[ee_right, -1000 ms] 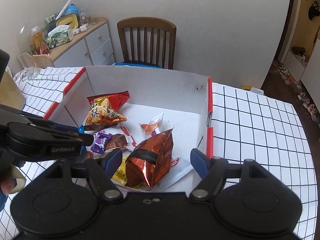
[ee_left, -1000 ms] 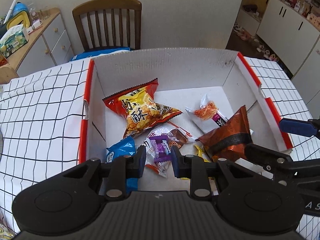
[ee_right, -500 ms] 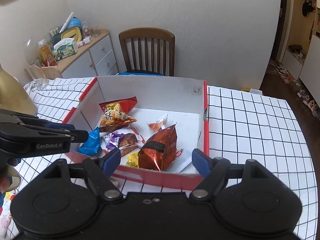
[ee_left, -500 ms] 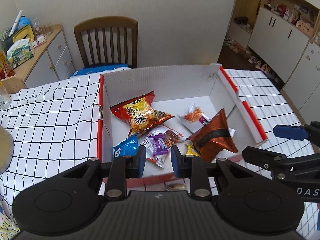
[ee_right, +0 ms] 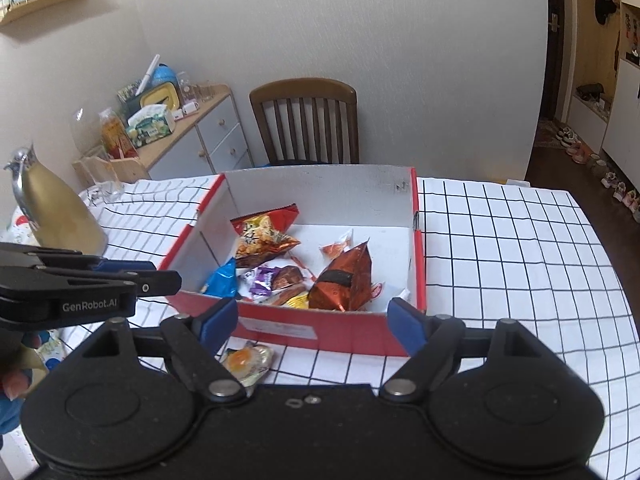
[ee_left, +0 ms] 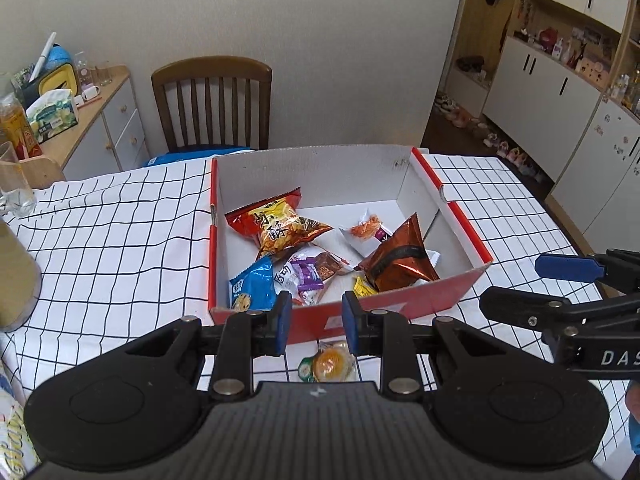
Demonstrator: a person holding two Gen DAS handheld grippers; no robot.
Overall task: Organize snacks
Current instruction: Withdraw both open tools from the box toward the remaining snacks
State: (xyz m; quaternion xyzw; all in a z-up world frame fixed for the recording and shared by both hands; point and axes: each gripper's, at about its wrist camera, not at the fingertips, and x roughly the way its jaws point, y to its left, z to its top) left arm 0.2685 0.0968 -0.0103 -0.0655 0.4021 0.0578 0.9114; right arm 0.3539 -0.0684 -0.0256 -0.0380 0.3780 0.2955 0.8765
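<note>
A red and white cardboard box [ee_left: 400, 304] [ee_right: 328, 330] on the checked tablecloth holds several snack packets: a red-yellow bag [ee_left: 276, 224] [ee_right: 260, 236], a copper foil bag [ee_left: 400, 256] [ee_right: 344, 280], a blue packet [ee_left: 252, 284] and a purple one [ee_left: 306, 274]. A clear packet with a yellow sweet [ee_left: 330, 366] [ee_right: 244, 360] lies on the cloth in front of the box. My left gripper [ee_left: 314, 322] is open a little and empty, above that packet. My right gripper [ee_right: 314, 320] is wide open and empty, at the box's near wall.
A wooden chair [ee_left: 212, 100] stands behind the table. A gold jug [ee_right: 52, 208] and a glass [ee_left: 14, 184] stand at the table's left. A sideboard [ee_right: 192, 136] with clutter is at the far left. White cabinets [ee_left: 560, 92] are at the right.
Both grippers have pulled back and up from over the box. The box's near wall and the yellow sweet packet in front of it have come into view.
</note>
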